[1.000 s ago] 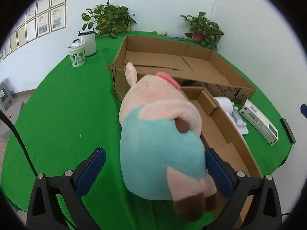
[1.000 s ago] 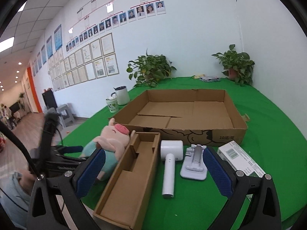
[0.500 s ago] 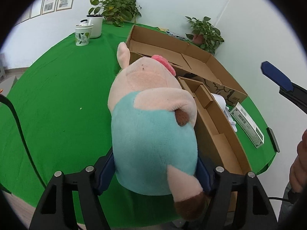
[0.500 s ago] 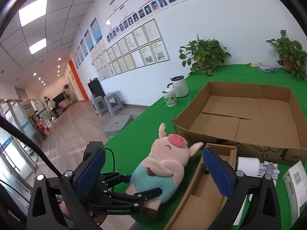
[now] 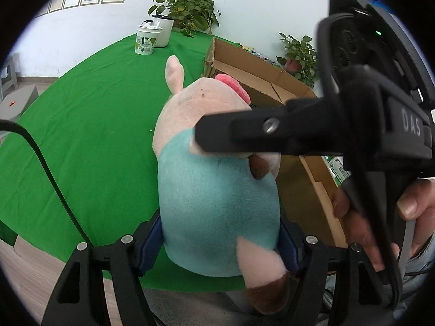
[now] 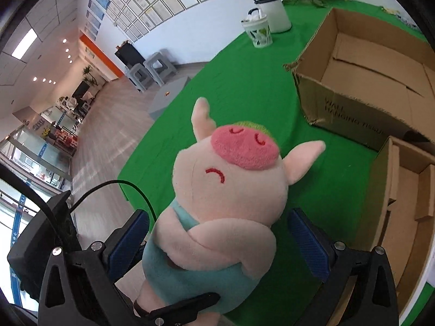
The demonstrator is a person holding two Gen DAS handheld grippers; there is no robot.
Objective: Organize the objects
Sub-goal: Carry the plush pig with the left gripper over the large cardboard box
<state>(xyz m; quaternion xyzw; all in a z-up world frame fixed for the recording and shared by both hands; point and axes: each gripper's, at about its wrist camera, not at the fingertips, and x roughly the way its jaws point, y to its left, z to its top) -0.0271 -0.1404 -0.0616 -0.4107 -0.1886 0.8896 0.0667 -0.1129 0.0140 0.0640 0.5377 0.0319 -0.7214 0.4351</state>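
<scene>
The green-covered table (image 5: 89, 125) spread under your work, with the large open cardboard box (image 6: 375, 81) standing on it and a narrower, divided cardboard box (image 6: 407, 203) just beside that. You held the plush pig (image 5: 217, 190), pink-headed and dressed in teal, above the table's near edge, close to the narrower box. Your left gripper (image 5: 220, 247) was clamped on the pig's teal body, its 2 blue pads pressed into the fabric on either side. Your right gripper (image 6: 220, 241) straddled the same toy from the front with its jaws spread: its blue fingers (image 6: 310, 247) stood on each side of the pig, the right one clearly apart from it, contact on the other side not clear. Your right hand (image 5: 386, 217) wrapped that gripper's black handle. Far back on the cloth stood a white kettle (image 6: 274, 13) and, touching or just beside it, a leaf-patterned cup (image 6: 259, 32).
</scene>
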